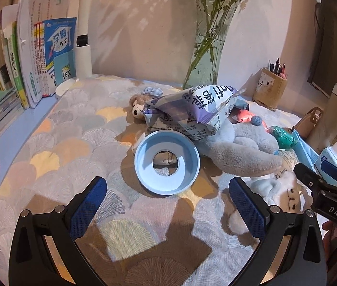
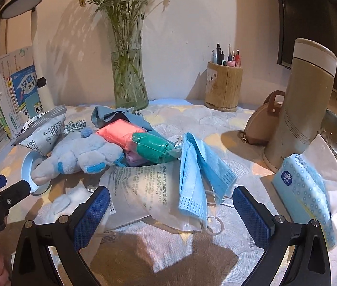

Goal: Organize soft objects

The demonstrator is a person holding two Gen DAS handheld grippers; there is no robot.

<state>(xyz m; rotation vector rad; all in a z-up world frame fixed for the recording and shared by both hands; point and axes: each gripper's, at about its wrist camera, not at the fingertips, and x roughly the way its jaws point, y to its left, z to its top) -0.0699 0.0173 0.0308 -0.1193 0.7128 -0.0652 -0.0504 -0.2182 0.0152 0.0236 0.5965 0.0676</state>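
Observation:
A pile of soft things lies mid-table. A grey-blue plush toy (image 1: 237,147) (image 2: 82,152) sprawls beside a blue tape ring (image 1: 166,162) (image 2: 28,166). A purple-white soft packet (image 1: 192,109) (image 2: 42,131) rests on a small brown plush (image 1: 137,108). A white plush (image 1: 287,197) lies at the right. Blue face masks (image 2: 199,166) drape over a white sponge bag (image 2: 144,190). Pink (image 2: 118,133) and green (image 2: 154,149) bundles sit behind. My left gripper (image 1: 167,211) is open just short of the ring. My right gripper (image 2: 171,217) is open over the bag and masks.
Books (image 1: 37,59) and a white lamp (image 1: 83,47) stand at the back left. A glass vase (image 2: 128,81), a pen holder (image 2: 223,85), a beige flask (image 2: 304,100), a small tan bag (image 2: 261,124) and a tissue pack (image 2: 311,197) crowd the back and right.

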